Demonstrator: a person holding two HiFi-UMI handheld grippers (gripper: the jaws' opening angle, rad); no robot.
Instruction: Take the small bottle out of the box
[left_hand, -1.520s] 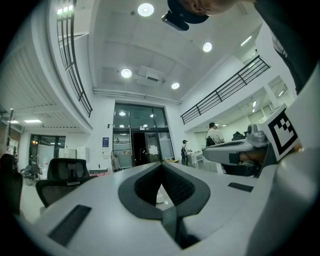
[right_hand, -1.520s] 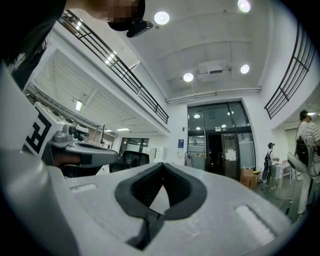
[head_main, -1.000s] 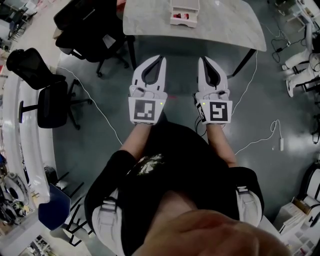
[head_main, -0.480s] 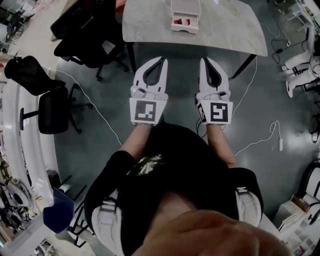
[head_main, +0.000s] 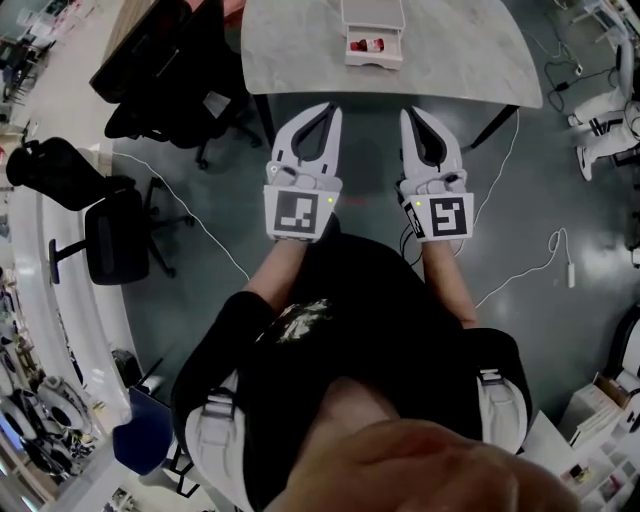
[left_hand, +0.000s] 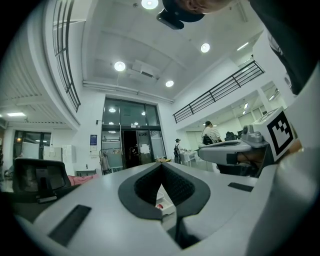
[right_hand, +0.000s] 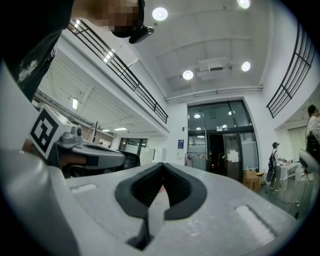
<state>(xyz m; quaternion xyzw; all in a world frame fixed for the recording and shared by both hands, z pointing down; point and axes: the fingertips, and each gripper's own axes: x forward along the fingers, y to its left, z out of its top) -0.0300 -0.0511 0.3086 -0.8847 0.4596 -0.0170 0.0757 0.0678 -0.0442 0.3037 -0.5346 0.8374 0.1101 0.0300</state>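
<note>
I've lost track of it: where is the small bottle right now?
In the head view, the small bottle sits inside the white box on the table, top centre, beyond the left gripper and right gripper.

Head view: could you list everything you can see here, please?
table: one, pale marble top, top centre
box: one, white, on the table
small bottle: one made out, red, inside the box
office chairs: at least two, black, left of the table
cables: two, white, on the floor, either side of the person
person's top: one, black, centre
left gripper: one, white, shut, empty, short of the table
right gripper: one, white, shut, empty, beside it
</note>
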